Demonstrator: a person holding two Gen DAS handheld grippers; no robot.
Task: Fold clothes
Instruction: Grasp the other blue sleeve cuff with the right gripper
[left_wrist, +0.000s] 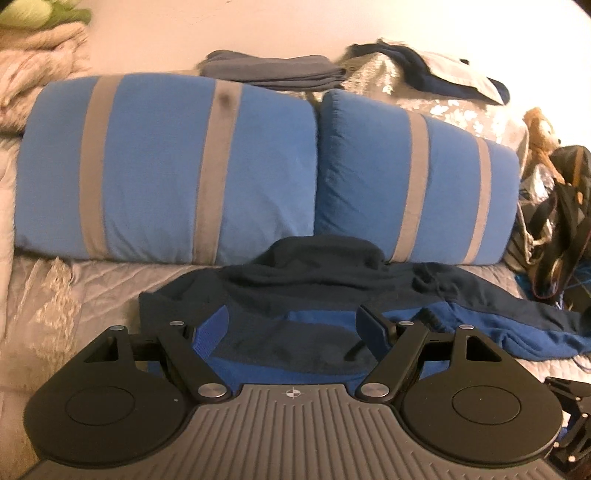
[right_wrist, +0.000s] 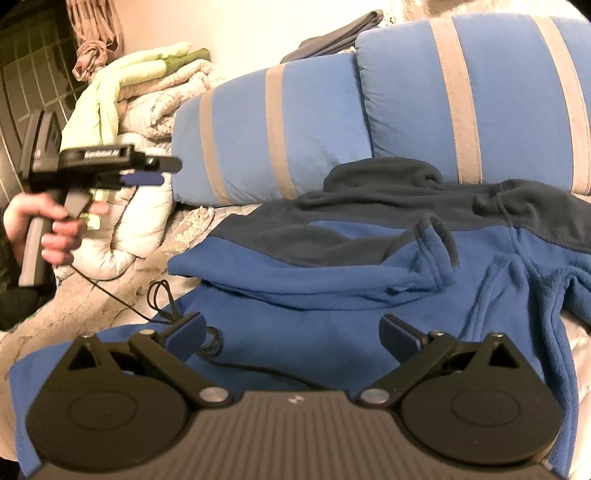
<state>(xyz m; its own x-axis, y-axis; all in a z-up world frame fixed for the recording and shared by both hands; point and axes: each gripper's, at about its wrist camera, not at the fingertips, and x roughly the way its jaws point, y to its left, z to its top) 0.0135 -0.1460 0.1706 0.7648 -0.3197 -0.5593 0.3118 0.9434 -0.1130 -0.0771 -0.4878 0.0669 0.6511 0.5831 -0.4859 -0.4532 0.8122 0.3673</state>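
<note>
On the quilted bed (left_wrist: 92, 291), at 6 o'clock of the striped pillows (left_wrist: 166, 173), lies the blue fleece (right_wrist: 332, 295), spread flat for folding. Left gripper (left_wrist: 291, 328) and right gripper (right_wrist: 291, 334) hover over it, jaws spread, pinching nothing.

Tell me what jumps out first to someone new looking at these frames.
Two big blue pillows with grey stripes fill the back of the bed. In front of them a blue and navy fleece top lies spread and rumpled on the quilt. Both grippers hang open above it, the left gripper and the right gripper, neither touching cloth.
</note>
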